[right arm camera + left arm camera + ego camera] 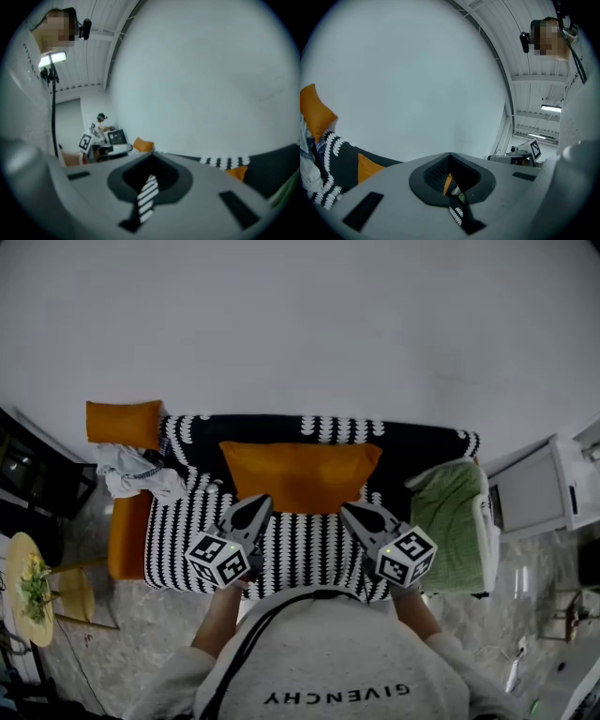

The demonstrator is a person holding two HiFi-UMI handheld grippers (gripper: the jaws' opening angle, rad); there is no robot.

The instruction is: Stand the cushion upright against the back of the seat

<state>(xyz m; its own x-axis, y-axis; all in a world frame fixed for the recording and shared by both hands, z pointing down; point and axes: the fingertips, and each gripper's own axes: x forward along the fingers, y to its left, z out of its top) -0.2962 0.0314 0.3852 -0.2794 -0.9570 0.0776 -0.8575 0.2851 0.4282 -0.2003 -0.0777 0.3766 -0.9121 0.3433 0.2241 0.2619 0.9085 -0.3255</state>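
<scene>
In the head view, the soft orange oblong cushion (300, 474) lies long-ways left to right in the middle of the frame, just above the left gripper (255, 504) and right gripper (349, 512), both equally near; the left gripper view shows its fingers (393, 187) together and empty, and the right gripper view shows its fingers (93, 197) the same.

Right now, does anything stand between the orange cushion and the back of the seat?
Nothing visible does. Behind the orange cushion only the patterned seat back shows; the white cloth lies off to its left.
</scene>
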